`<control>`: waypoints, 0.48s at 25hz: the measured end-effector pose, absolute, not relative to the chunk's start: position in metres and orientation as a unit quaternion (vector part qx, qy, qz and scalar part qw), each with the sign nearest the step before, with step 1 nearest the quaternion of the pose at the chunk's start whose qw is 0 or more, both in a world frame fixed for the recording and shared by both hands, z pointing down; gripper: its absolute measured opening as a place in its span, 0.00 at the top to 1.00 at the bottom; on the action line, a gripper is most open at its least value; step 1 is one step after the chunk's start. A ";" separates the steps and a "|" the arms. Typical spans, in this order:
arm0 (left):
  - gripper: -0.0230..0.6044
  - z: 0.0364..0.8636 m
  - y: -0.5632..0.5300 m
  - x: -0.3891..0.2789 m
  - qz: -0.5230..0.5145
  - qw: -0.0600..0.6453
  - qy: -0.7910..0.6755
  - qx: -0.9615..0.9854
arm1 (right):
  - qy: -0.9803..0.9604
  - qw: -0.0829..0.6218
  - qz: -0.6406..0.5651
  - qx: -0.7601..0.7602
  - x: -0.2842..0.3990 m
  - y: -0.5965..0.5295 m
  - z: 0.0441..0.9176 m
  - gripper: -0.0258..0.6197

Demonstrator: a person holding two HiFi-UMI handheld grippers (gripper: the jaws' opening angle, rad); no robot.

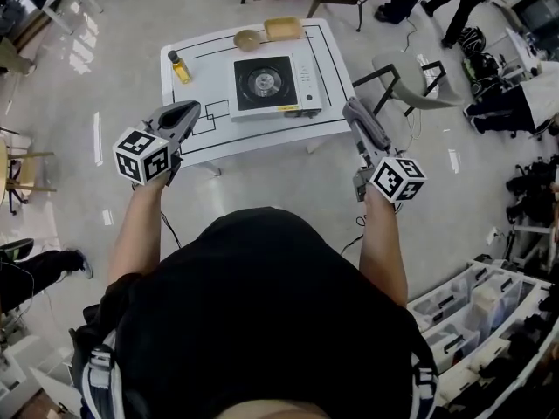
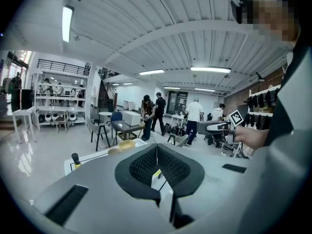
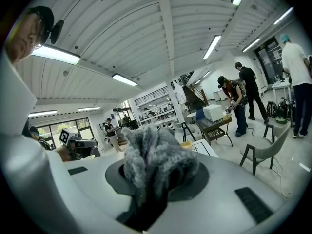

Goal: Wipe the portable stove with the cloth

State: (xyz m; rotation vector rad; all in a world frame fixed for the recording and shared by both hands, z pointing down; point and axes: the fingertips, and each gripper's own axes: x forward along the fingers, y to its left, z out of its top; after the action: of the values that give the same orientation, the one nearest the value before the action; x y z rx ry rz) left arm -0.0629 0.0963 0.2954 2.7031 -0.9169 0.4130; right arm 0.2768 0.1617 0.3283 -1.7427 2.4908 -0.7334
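Status: wipe not started, by the look of it. The portable stove [image 1: 272,85] sits about mid-desk, slightly toward the right edge, and nothing touches it.

Right claw [image 3: 158,177] is clamped on the grey fluffy cloth [image 3: 156,152]; a bunched wad of it sticks up out of the jaws. So the cloth is in hand, which I'd count as the only part done. Left claw [image 2: 157,155] has its jaws pressed together with nothing in them.

In the head view both claws hang off the desk [image 1: 262,140], short of its near edge, left one by the near left corner, right one out past the right edge. Both are well apart from the stove.

Left to do, as I judge it: bring the cloth over the near edge, down onto the stove top, then wipe all of it. Can't tell from here how dirty it is.

Around it:
- yellow bottle with a dark cap [image 1: 180,66], near the left edge, apart from the stove
- round bowl [image 1: 247,38] and shallow tan tray [image 1: 283,29] at the far edge, behind the stove
- grey chair [image 1: 410,81] just off the right edge, near the right claw's side
- people working further back

Path from the near edge to the stove looks clear. Likely snag point: the burner ring in the middle could catch the fluffy cloth.
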 end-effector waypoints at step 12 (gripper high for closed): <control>0.93 0.302 0.092 -0.018 0.137 0.127 -0.336 0.923 | 0.815 0.000 -0.237 -0.529 0.312 0.137 0.340 0.78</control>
State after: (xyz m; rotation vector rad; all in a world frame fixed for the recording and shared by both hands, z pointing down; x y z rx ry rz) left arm -0.0180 0.0916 0.3017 2.6867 -0.9772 0.3998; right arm 0.3116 0.1372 0.3403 -1.6619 2.5611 -0.7434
